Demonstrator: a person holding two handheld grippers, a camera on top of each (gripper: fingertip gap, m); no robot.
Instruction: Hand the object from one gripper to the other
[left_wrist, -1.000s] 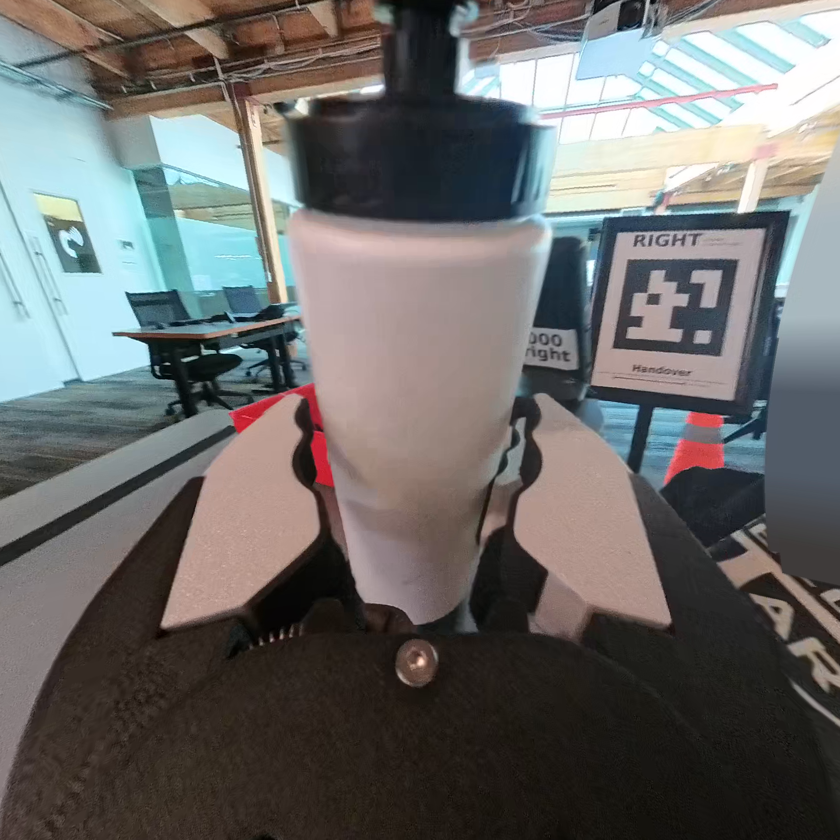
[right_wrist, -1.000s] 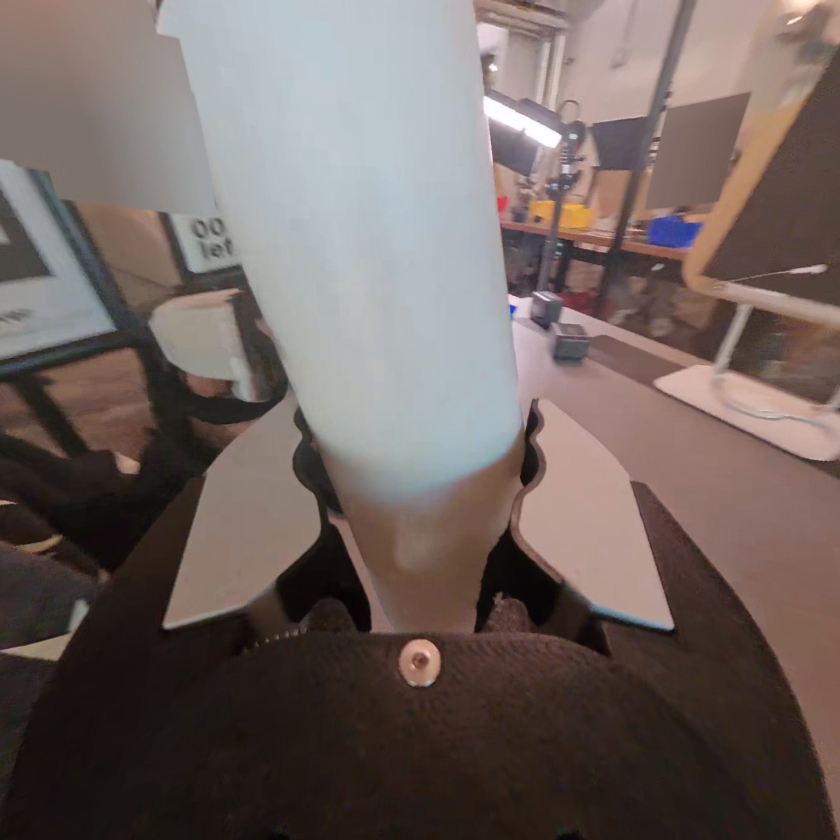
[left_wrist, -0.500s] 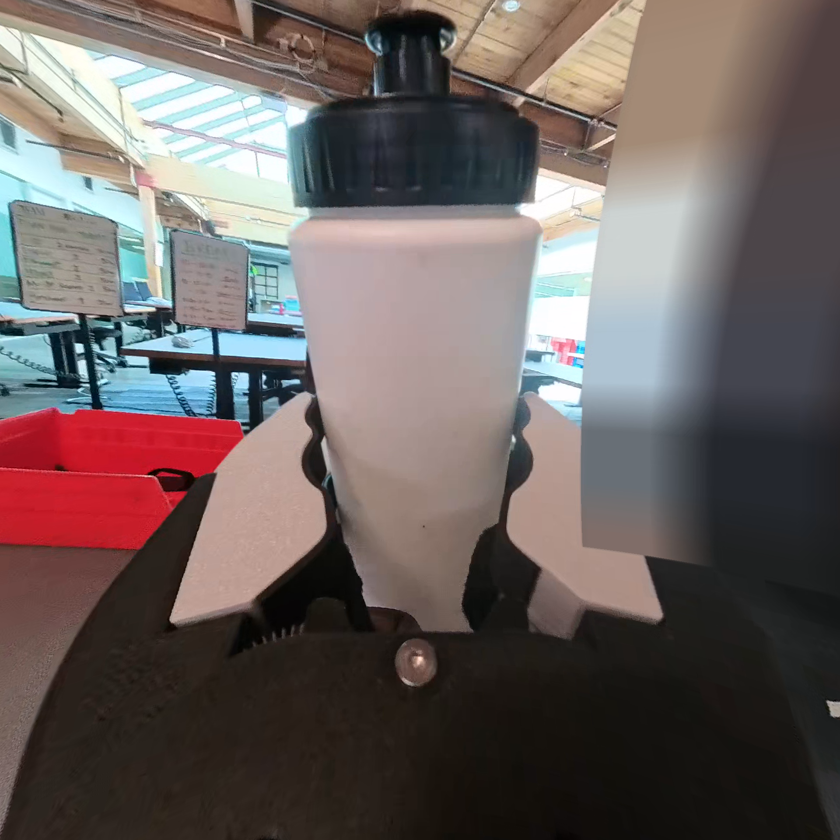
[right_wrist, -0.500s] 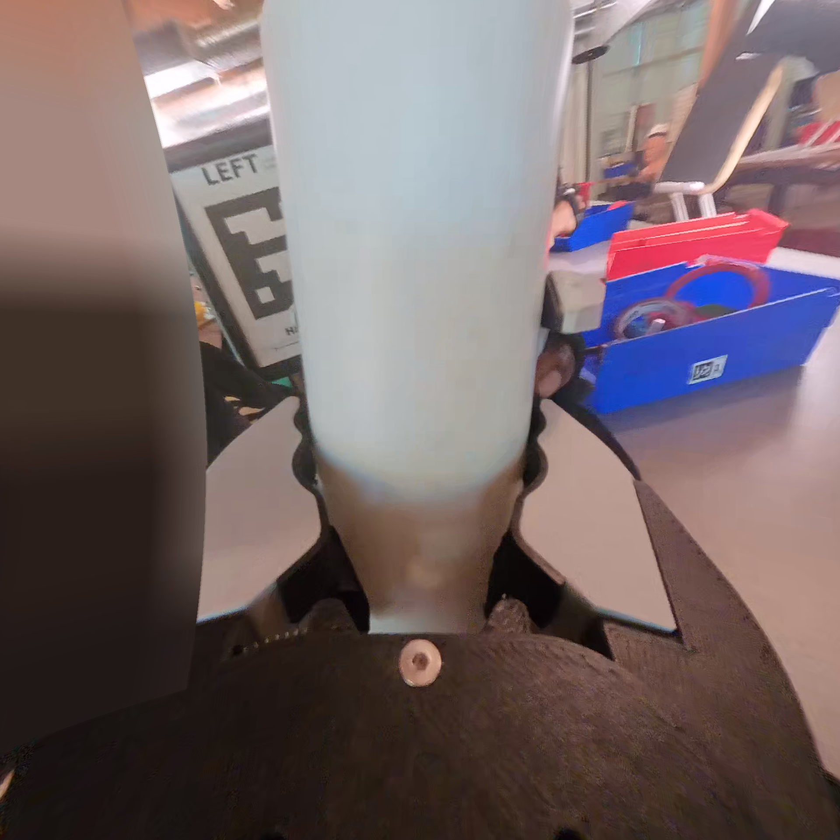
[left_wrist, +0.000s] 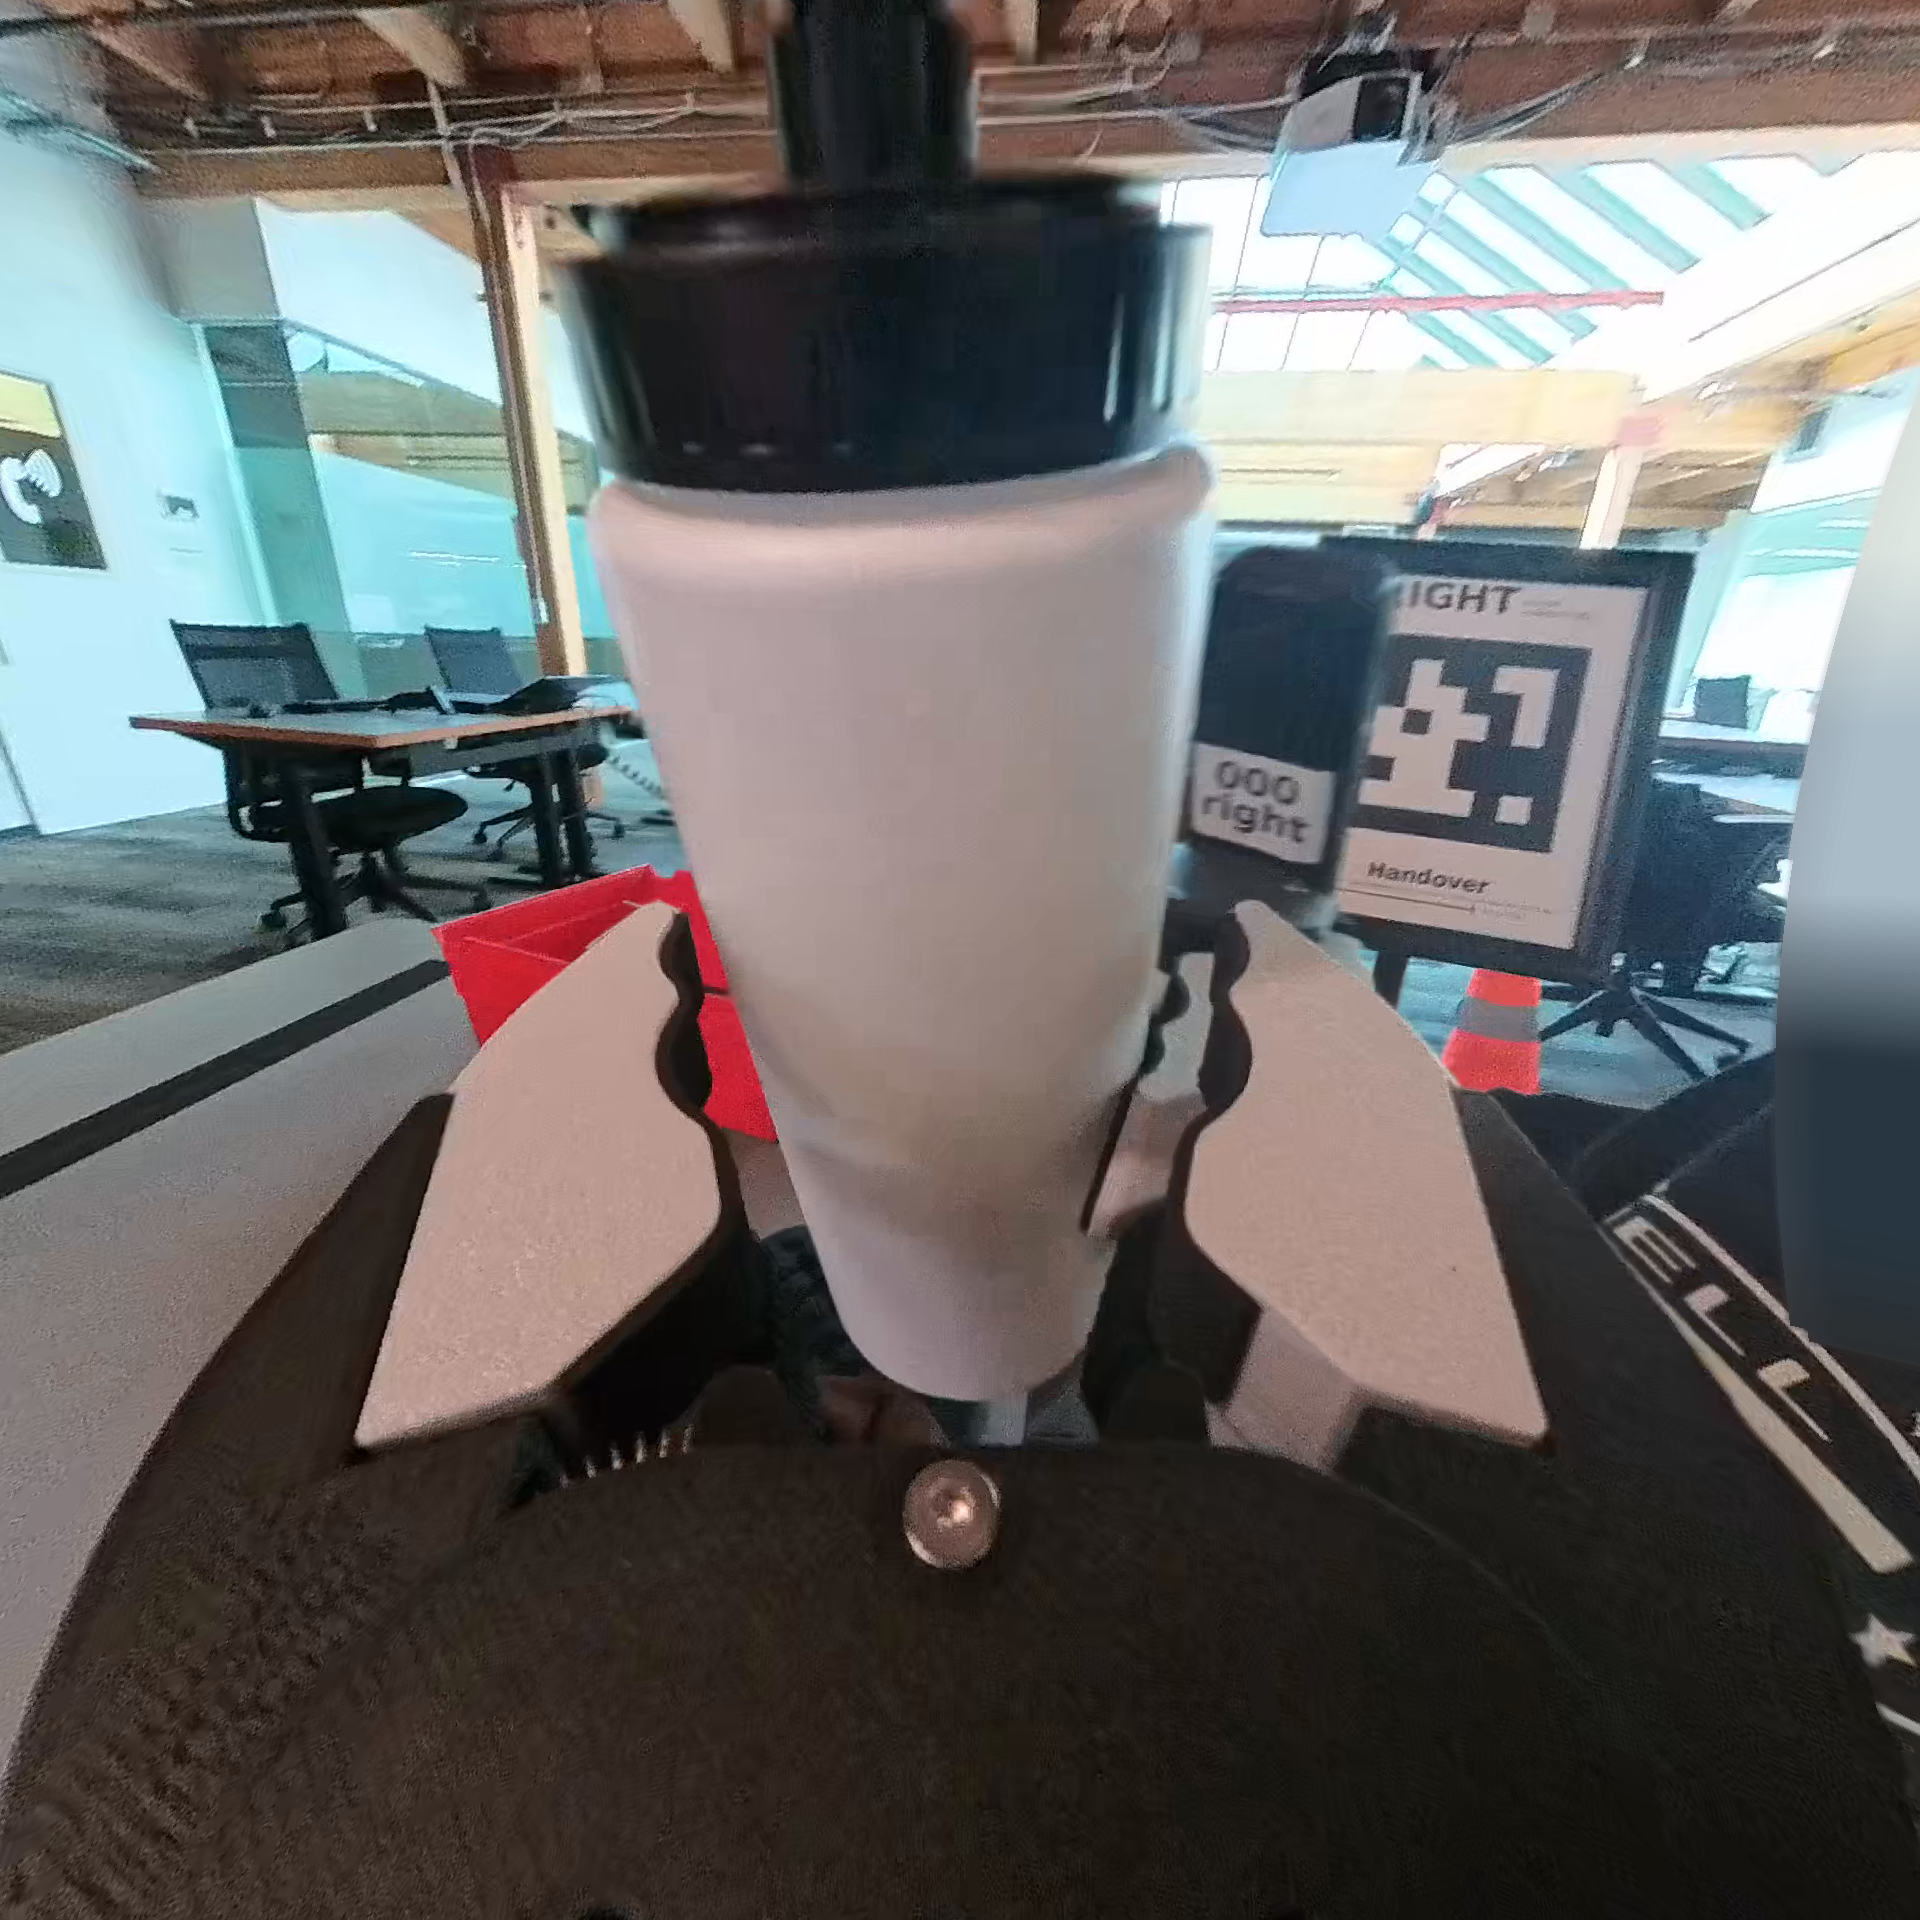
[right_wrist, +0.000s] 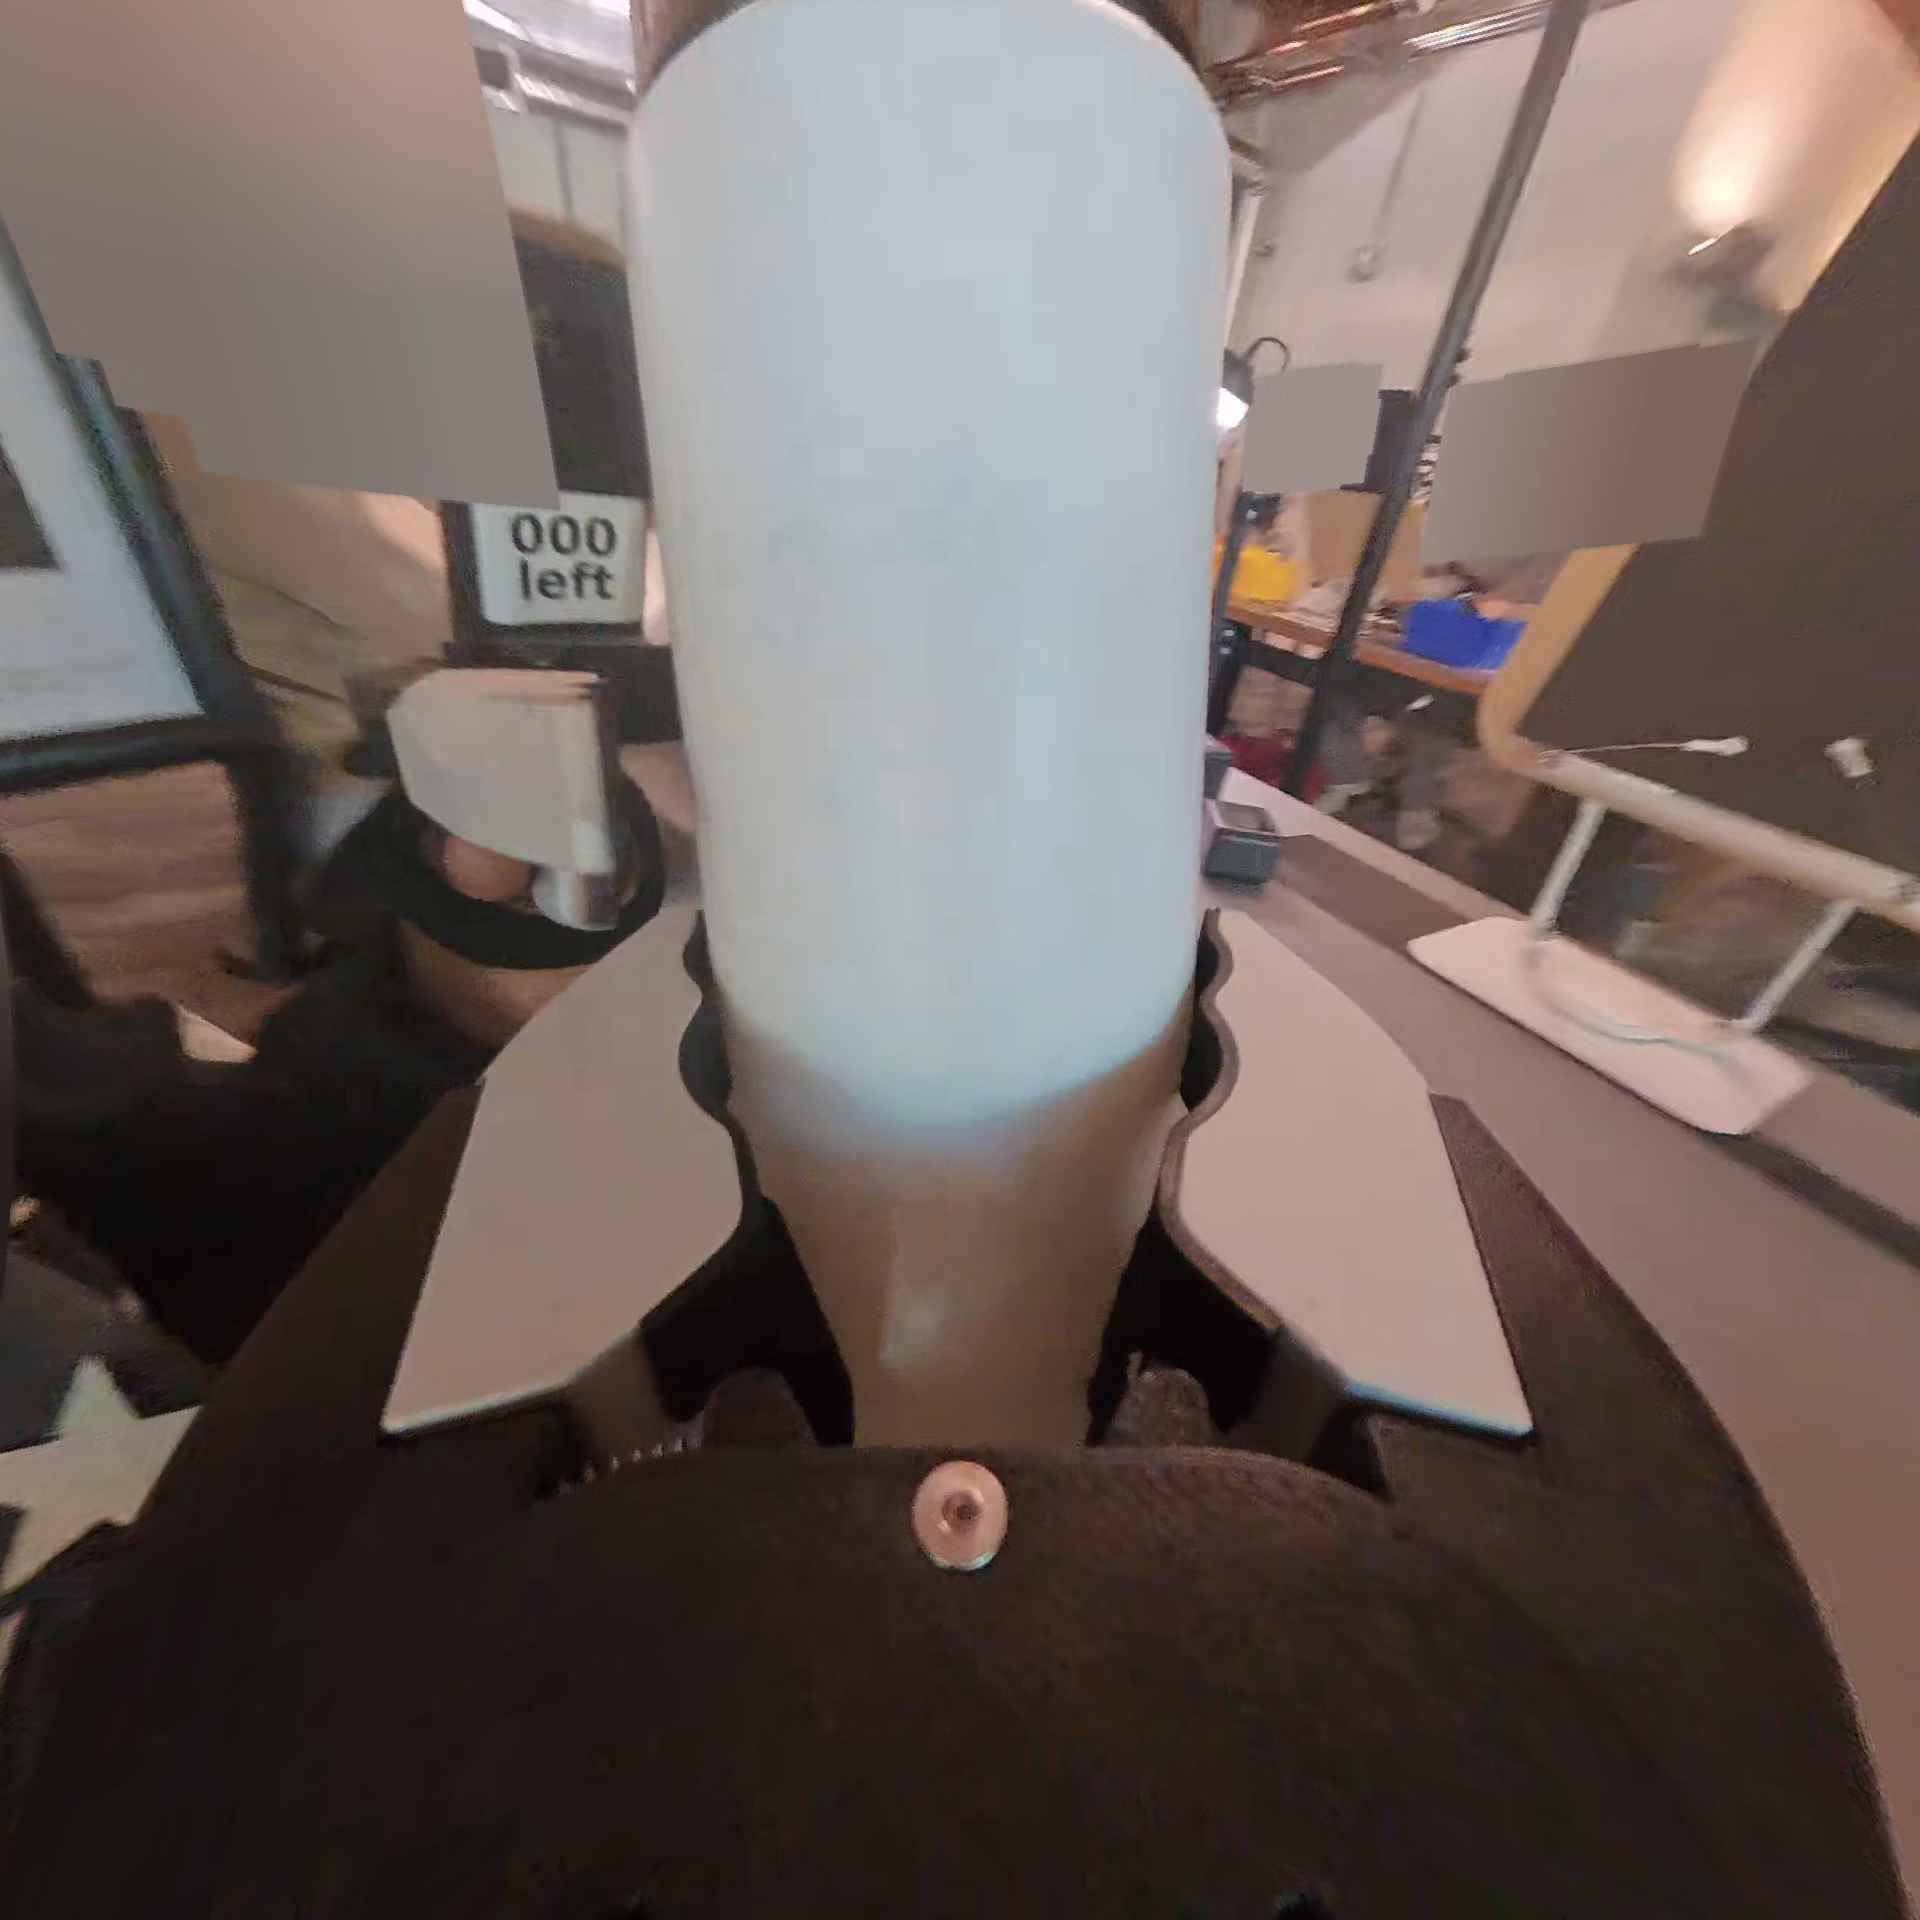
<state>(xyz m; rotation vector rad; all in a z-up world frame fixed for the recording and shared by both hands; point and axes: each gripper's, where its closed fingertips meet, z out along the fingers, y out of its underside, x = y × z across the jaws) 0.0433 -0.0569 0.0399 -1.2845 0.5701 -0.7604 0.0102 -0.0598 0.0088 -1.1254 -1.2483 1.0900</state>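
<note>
A white bottle (left_wrist: 914, 779) with a black screw cap (left_wrist: 883, 343) stands upright between both grippers. My left gripper (left_wrist: 951, 935) sits around its lower part with the jaws slightly apart; a thin gap shows on each side. My right gripper (right_wrist: 951, 935) is shut on the bottle (right_wrist: 925, 623), both fingers pressing its sides. The right gripper's black body also shows behind the bottle in the left wrist view (left_wrist: 1283, 707). A finger of the left gripper shows left of the bottle in the right wrist view (right_wrist: 499, 769).
A red bin (left_wrist: 499, 956) sits on the grey table (left_wrist: 208, 1122) to the left. A framed marker sign on a stand (left_wrist: 1475, 748) and an orange cone (left_wrist: 1491, 1039) are behind. In the right wrist view, a white stand base (right_wrist: 1600, 1029) and a small dark box (right_wrist: 1242, 842) sit on the table. The grippers are tip to tip, or close to it.
Both views swung aside half a second ago and have swung back. The left jaws, tight on the bottle then, now stand slightly wider. The right gripper's hold is unchanged.
</note>
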